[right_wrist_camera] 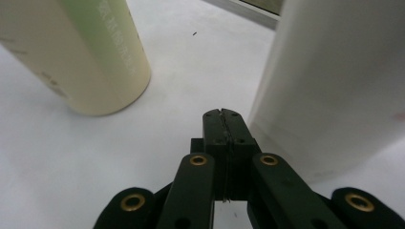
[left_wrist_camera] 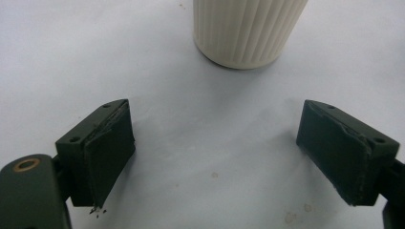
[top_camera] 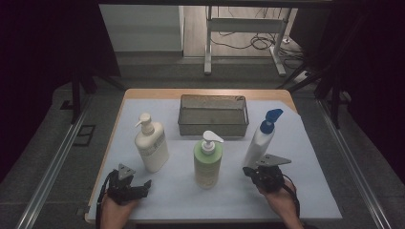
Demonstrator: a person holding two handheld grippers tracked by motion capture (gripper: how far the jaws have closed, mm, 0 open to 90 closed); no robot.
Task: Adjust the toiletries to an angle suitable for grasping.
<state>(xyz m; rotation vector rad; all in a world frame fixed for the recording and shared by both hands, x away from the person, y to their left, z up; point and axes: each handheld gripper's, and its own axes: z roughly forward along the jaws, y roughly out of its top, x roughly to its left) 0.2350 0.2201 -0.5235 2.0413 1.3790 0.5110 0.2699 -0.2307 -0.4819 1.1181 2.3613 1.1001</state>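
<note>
Bottles: three upright on the pale sheet covering the wooden table (top_camera: 205,92) – cream ribbed pump bottle (top_camera: 151,145) left, green pump bottle with white dispenser (top_camera: 207,161) centre, white bottle with blue cap (top_camera: 261,140) right and leaning a bit
Labels: green bottle (right_wrist_camera: 81,52) has white print down its side, too blurred to read; cream bottle has a grey label patch, illegible; no brand legible anywhere
Basket: grey wire-mesh rectangular tray (top_camera: 213,114) at the back, behind the green bottle, nothing visible in it
Left gripper (left_wrist_camera: 215,152): jaws spread wide, holding nothing, pointed at the ribbed cream base (left_wrist_camera: 248,31), apart from it
Right gripper (right_wrist_camera: 223,125): jaws pressed together, nothing between them, tip just beside the white bottle's base (right_wrist_camera: 339,86); contact unclear
</note>
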